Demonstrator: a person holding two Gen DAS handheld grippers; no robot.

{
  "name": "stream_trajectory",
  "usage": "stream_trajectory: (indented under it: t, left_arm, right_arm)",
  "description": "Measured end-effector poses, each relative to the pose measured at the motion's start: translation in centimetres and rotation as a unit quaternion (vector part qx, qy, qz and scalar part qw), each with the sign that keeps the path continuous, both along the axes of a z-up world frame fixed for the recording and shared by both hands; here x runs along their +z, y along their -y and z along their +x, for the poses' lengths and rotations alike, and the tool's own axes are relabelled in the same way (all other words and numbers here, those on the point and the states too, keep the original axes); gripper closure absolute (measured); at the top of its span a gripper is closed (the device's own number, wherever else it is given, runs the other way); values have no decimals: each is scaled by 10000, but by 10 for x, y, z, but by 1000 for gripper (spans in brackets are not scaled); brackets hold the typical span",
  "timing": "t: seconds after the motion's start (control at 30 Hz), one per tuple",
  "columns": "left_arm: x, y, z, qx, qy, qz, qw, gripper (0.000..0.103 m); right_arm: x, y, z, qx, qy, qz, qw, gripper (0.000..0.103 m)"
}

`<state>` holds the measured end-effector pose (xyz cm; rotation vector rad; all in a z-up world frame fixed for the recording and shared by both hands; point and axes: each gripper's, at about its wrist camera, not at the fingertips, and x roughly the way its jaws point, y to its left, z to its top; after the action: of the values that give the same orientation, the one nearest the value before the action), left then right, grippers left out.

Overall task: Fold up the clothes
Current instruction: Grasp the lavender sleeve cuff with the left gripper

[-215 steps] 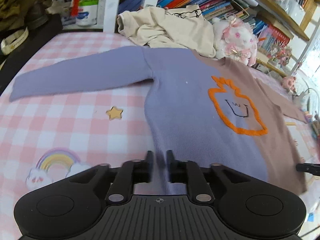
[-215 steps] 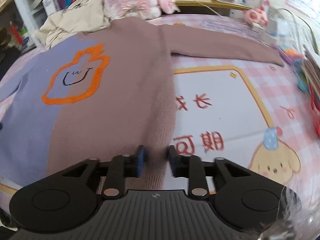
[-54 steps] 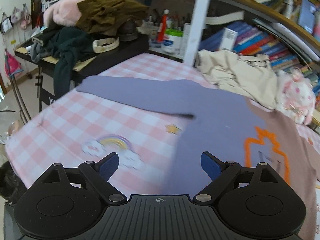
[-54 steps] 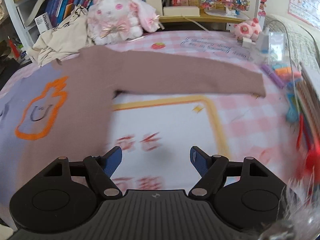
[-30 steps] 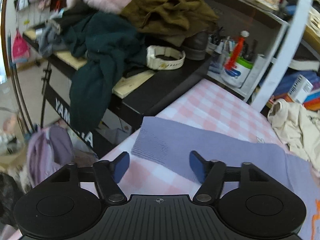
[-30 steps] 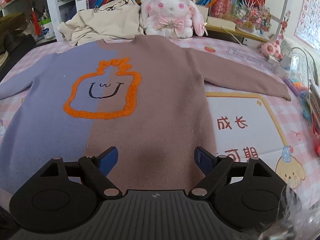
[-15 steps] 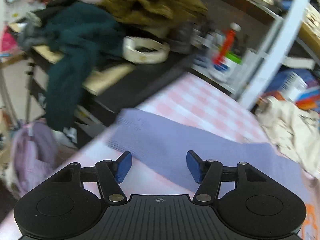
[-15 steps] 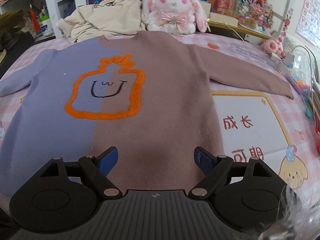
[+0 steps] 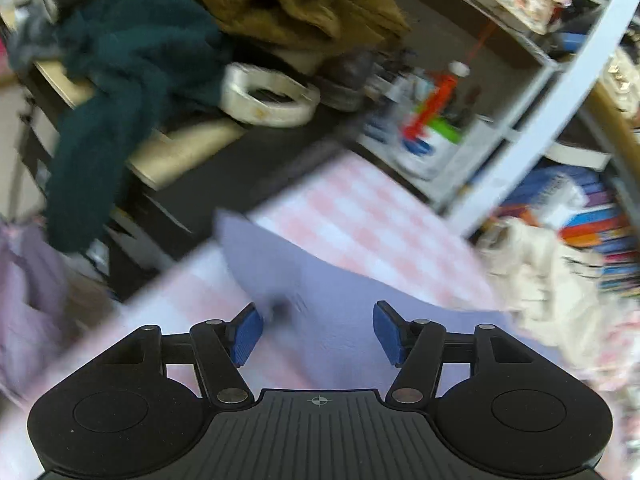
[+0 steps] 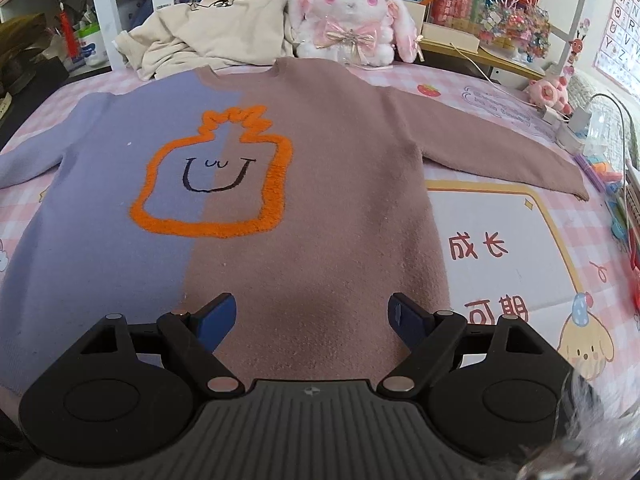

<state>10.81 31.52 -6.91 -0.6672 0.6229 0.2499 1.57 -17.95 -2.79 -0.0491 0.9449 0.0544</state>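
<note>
A half-lilac, half-brown sweater (image 10: 304, 208) with an orange outlined face lies flat on the pink checked bed, both sleeves spread out. My right gripper (image 10: 312, 316) is open and empty, hovering over the hem of the brown half. In the left wrist view, which is blurred, my left gripper (image 9: 316, 336) is open with the lilac sleeve (image 9: 304, 288) between and below its fingers, near the cuff end (image 9: 232, 232) at the bed's left edge. The jaws are apart and not closed on the cloth.
A cream garment (image 10: 212, 36) and a pink plush rabbit (image 10: 348, 20) sit at the head of the bed before bookshelves. A black keyboard stand (image 9: 180, 168) piled with dark green and olive clothes stands by the bed's left edge. Toys and cables (image 10: 576, 128) lie at the right.
My left gripper has moved forward over the lilac sleeve, so the sleeve now lies between its fingers. My right gripper has stayed open over the hem, shifting only slightly.
</note>
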Motion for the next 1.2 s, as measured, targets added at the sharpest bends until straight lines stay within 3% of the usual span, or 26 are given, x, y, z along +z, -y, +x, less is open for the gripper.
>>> stream_trajectory:
  t: [0.13, 0.4, 0.57, 0.67, 0.73, 0.8, 1.0, 1.2]
  left_arm:
    - [-2, 16, 5, -87, 10, -120, 9999, 43]
    - [-4, -24, -6, 810, 32, -487, 9955, 45]
    - [-6, -37, -9, 1051, -42, -649, 9923, 60]
    - [-8, -41, -10, 1152, -124, -678, 9910, 76]
    - [-10, -44, -11, 1213, -176, -699, 9900, 98]
    - [-11, -46, -14, 1209, -125, -725, 9899, 100]
    - [34, -9, -16, 813, 297, -127, 9962, 100]
    - [81, 30, -18, 376, 743, 468, 9954, 100]
  right_arm:
    - [0, -1, 1, -9, -2, 11, 10000, 20]
    - [0, 4, -2, -101, -37, 38, 9999, 20]
    - [-2, 4, -2, -57, -125, 3, 9999, 21]
    - [-3, 3, -5, 78, -137, -50, 9999, 21]
    - [-3, 2, -7, 170, -142, -76, 9997, 21]
    - [-4, 4, -8, 239, -153, -69, 9996, 21]
    - [-4, 15, -13, 334, -80, -53, 9994, 21]
    - [-5, 30, -12, 688, 51, 76, 9976, 21]
